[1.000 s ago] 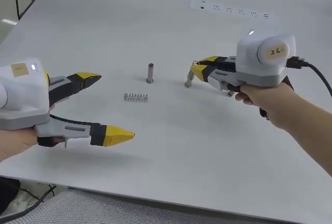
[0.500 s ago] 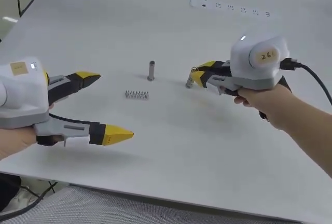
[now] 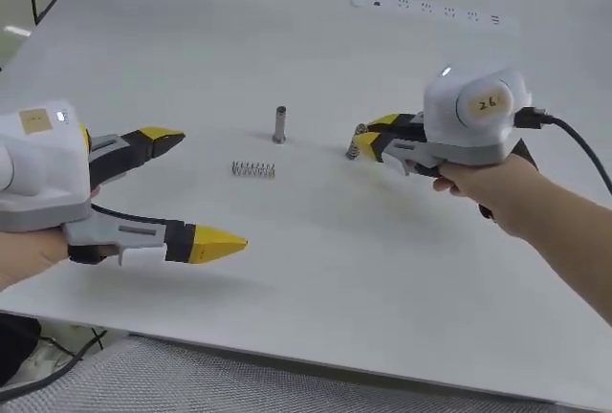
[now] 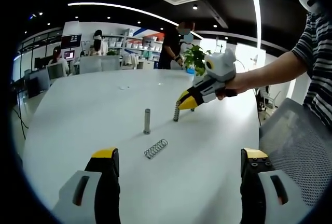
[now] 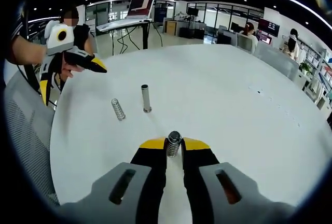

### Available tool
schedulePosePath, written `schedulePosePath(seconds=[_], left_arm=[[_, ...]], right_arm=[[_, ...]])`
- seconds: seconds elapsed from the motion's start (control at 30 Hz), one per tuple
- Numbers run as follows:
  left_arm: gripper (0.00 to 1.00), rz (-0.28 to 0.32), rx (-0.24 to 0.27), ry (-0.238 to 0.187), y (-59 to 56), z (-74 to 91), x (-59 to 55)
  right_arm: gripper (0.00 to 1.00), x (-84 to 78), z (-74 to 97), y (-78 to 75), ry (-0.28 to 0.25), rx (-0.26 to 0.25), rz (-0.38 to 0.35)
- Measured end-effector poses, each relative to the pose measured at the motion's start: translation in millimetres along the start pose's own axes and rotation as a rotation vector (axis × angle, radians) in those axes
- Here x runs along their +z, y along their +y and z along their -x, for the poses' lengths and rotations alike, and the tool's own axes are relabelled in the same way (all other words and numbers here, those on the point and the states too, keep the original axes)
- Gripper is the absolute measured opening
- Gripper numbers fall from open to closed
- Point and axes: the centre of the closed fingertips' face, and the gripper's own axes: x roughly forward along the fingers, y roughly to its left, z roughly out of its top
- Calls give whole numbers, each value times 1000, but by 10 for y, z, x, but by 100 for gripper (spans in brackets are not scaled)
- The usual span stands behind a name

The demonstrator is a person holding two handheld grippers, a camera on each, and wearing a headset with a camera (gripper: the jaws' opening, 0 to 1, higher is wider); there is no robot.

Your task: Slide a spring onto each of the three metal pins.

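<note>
At the right pin (image 5: pixel 174 136): right tool (image 5: pixel 175 144) clamped on its spring (image 3: pixel 356 143), now straighter than a second ago; seating looks underway.
On the bench (image 3: pixel 382 270): bare pin (image 3: pixel 280 124), loose spring (image 3: pixel 253 169) waiting.
Left tool (image 3: pixel 208 188): jaws apart, idle.

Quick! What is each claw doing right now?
Left claw: open, holding nothing.
Right claw: shut on a spring that sits on a pin.
</note>
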Motion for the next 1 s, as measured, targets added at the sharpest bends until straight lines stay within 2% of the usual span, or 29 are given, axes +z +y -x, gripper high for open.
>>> schedulePosePath(seconds=[0.13,0.2,0.53,1.0], left_arm=[[97,3,-1,0,-8,-1,-4],[97,3,-1,0,-8,-1,-7],[97,2,-4,7,-31,14,-26],[97,7,-6,-2,-31,16,1]], right_arm=[[13,9,-10,6,2,1,-11],[13,12,-22,12,1,12,-53],[17,-3,-24,19,8,3,-62],[25,69,45,3,-11,-8,-71]])
